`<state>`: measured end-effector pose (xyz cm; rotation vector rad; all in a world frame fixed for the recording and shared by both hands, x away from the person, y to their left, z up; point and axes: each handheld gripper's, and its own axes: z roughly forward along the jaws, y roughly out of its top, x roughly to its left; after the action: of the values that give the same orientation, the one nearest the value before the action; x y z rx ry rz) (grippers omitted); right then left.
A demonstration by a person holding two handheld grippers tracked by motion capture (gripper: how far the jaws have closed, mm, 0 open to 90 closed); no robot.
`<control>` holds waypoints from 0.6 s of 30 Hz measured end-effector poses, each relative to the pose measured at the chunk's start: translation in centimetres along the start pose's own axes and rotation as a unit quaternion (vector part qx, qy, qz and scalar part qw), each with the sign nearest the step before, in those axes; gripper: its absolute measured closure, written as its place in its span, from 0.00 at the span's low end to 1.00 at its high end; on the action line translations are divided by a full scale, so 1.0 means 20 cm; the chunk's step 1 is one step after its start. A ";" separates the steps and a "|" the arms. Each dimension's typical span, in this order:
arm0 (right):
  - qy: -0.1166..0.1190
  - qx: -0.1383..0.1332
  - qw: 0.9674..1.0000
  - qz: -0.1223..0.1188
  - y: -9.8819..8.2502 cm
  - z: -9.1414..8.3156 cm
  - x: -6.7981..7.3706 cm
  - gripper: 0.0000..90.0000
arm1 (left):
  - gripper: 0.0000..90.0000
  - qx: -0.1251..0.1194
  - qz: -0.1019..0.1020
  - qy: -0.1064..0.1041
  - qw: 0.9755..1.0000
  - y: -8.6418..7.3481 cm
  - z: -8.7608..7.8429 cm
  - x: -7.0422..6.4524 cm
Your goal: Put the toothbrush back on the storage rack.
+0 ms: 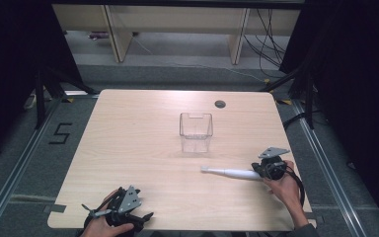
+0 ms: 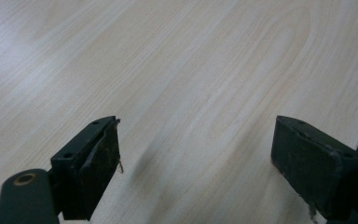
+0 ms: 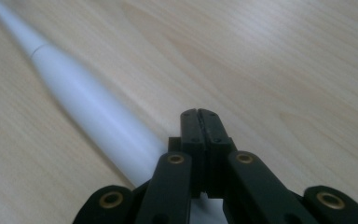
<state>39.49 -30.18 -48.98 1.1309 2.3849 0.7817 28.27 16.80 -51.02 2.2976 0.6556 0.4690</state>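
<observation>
A white electric toothbrush (image 1: pixel 229 172) lies flat on the wooden table (image 1: pixel 128 143), its head pointing left. My right gripper (image 1: pixel 265 169) sits at the handle end, held by a hand. In the right gripper view its jaws (image 3: pixel 200 116) are shut together with nothing between them, and the toothbrush handle (image 3: pixel 88 107) runs beside and under them on the left. My left gripper (image 1: pixel 143 216) rests at the table's front left edge in the other hand. Its jaws (image 2: pixel 196 154) stand wide open over bare wood.
A clear plastic container (image 1: pixel 196 132) stands upright and empty in the middle of the table. A round cable hole (image 1: pixel 220 103) sits near the far edge. Black frame legs and cables lie on the floor around the table.
</observation>
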 end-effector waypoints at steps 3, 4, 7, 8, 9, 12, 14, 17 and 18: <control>0.001 0.000 1.000 -0.019 -0.01 -0.01 0.02 1.00 | 0.17 -0.001 0.002 -0.003 1.000 0.00 -0.01 0.01; 0.001 0.000 1.000 -0.019 -0.01 -0.01 0.02 1.00 | 0.17 -0.001 0.002 -0.003 1.000 0.00 -0.01 0.01; -0.001 0.013 1.000 0.008 0.00 -0.04 0.06 1.00 | 0.17 -0.001 0.002 -0.003 1.000 0.00 -0.01 0.01; -0.003 0.010 1.000 -0.007 -0.01 -0.03 0.05 0.99 | 0.17 0.000 0.003 -0.003 1.000 0.00 -0.01 0.01; -0.001 0.010 1.000 -0.014 -0.01 -0.04 0.06 0.99 | 0.17 0.000 0.003 -0.003 1.000 0.00 -0.01 0.01; 0.008 0.012 1.000 -0.014 -0.01 -0.04 0.08 0.99 | 0.17 0.004 0.007 -0.002 1.000 0.00 -0.01 0.01; 0.003 0.013 1.000 -0.012 -0.02 -0.05 0.09 0.99 | 0.17 0.003 0.005 -0.001 1.000 0.00 0.00 0.01; 0.004 0.008 1.000 -0.008 -0.02 -0.06 0.09 0.97 | 0.17 0.001 0.002 -0.003 1.000 0.00 0.00 0.00; 0.004 0.008 1.000 -0.008 -0.02 -0.06 0.09 0.97 | 0.17 0.001 0.002 -0.003 1.000 0.00 0.00 0.00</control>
<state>37.56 -29.38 -48.47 1.1158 2.4080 0.7664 28.32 16.86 -50.96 2.3024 0.6480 0.4623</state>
